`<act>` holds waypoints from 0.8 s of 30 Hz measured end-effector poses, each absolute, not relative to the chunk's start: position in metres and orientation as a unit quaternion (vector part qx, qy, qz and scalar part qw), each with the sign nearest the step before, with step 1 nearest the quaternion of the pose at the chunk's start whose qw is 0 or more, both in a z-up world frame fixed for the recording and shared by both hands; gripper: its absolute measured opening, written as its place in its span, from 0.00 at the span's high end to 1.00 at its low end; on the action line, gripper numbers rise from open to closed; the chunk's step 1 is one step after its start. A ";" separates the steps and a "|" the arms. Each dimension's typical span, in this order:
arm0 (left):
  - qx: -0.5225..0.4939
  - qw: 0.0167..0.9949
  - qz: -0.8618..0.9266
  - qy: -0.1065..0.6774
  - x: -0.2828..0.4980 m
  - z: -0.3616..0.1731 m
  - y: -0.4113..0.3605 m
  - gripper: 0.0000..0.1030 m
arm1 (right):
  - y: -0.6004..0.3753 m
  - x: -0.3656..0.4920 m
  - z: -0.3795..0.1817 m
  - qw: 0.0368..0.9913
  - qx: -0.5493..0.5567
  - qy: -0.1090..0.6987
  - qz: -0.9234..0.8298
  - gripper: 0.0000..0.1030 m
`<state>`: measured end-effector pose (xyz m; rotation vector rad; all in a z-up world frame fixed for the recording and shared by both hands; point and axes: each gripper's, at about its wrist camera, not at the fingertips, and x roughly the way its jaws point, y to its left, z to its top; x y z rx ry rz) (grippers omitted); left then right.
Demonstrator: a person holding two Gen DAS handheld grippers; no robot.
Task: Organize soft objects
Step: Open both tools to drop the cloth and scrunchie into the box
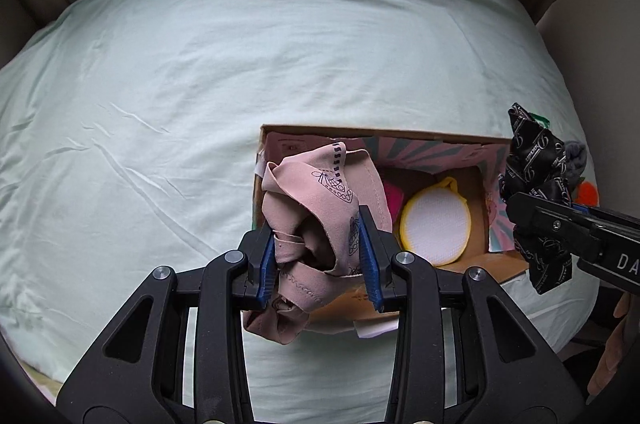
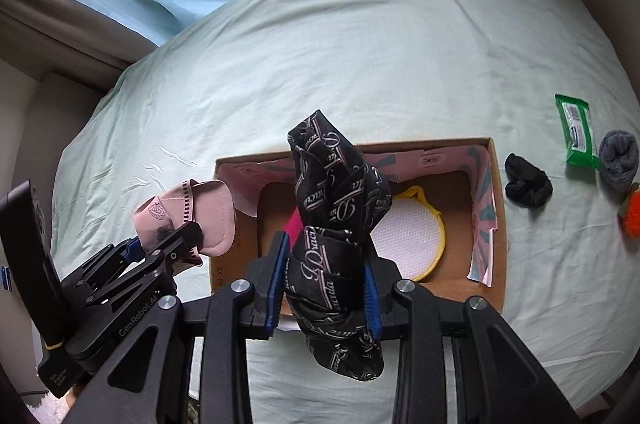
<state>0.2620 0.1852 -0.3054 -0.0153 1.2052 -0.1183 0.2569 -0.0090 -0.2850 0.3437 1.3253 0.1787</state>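
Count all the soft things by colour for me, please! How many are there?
Pink: 2, the pink cloth and a bright pink thing in the box.
Black: 2, the printed black cloth and black sock.
Grey: 1, sock.
Orange: 1, fuzzy thing.
Yellow-white: 1, round pad.
Green: 1, wipes pack.
Total: 8

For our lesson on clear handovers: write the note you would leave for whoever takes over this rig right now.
Left gripper: shut on the pink cloth, above the cardboard box.
Right gripper: shut on the black printed cloth, also over the box.
Done: the yellow-rimmed round pad and a pink item lie in the box.
Left: drop both cloths in, then the black sock, grey sock and orange item on the bed.
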 end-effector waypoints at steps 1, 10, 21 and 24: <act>-0.006 0.819 -0.056 0.572 0.265 -0.312 0.184 0.69 | -0.009 0.261 -0.295 0.763 0.161 0.620 0.080 0.70; 0.020 0.789 -0.065 0.610 0.293 -0.363 0.165 0.69 | -0.016 0.289 -0.355 0.717 0.186 0.670 0.059 0.70; 0.064 0.790 -0.029 0.609 0.285 -0.370 0.151 0.00 | -0.023 0.302 -0.366 0.709 0.185 0.677 0.068 0.07; 0.055 0.793 -0.037 0.606 0.279 -0.363 0.153 0.00 | -0.023 0.298 -0.360 0.715 0.168 0.674 0.074 0.00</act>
